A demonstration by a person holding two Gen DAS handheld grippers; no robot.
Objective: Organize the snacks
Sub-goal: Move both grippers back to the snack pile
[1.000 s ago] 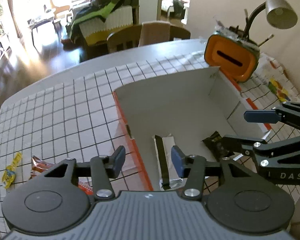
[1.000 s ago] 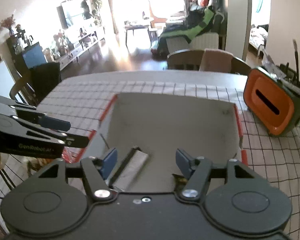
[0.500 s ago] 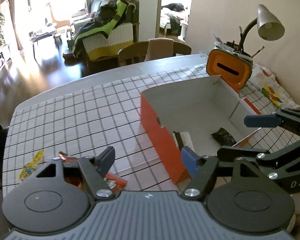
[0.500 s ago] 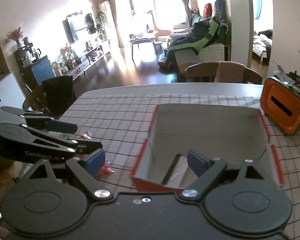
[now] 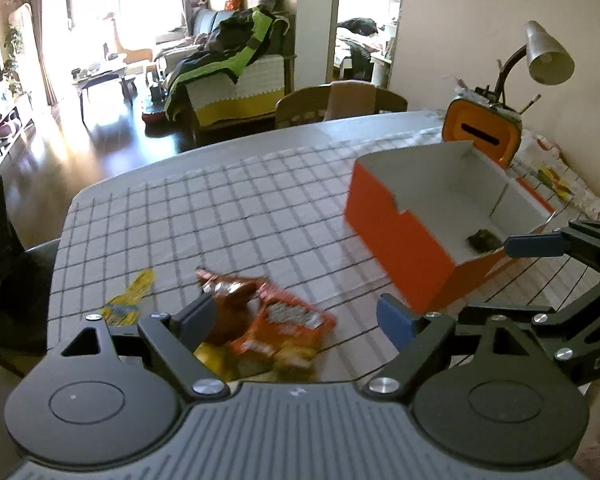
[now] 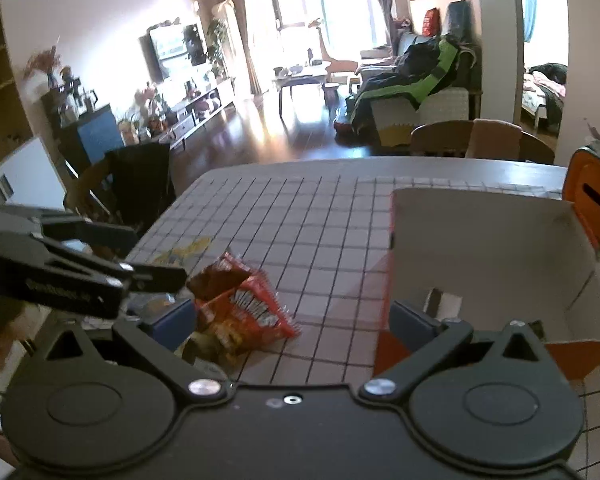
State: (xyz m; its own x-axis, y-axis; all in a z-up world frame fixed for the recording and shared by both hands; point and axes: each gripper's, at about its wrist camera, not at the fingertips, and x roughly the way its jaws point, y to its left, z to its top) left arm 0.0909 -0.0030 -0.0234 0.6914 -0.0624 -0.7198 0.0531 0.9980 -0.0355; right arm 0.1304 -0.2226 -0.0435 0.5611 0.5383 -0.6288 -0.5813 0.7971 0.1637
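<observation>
Orange snack packets [image 5: 276, 320] are shown lying on the checked desk [image 5: 228, 208], seen between the blue pads of the left hand-held gripper [image 5: 300, 316], which is tilted downward with jaws opening and nothing gripped. The right hand-held gripper [image 6: 296, 320] — likewise angled down, jaws opening and empty — is seen between the packets and the orange box [image 6: 500, 248]. A second earlier both were held over the box interior; the box is now to the right, a dark packet [image 5: 482, 239] inside.
</observation>
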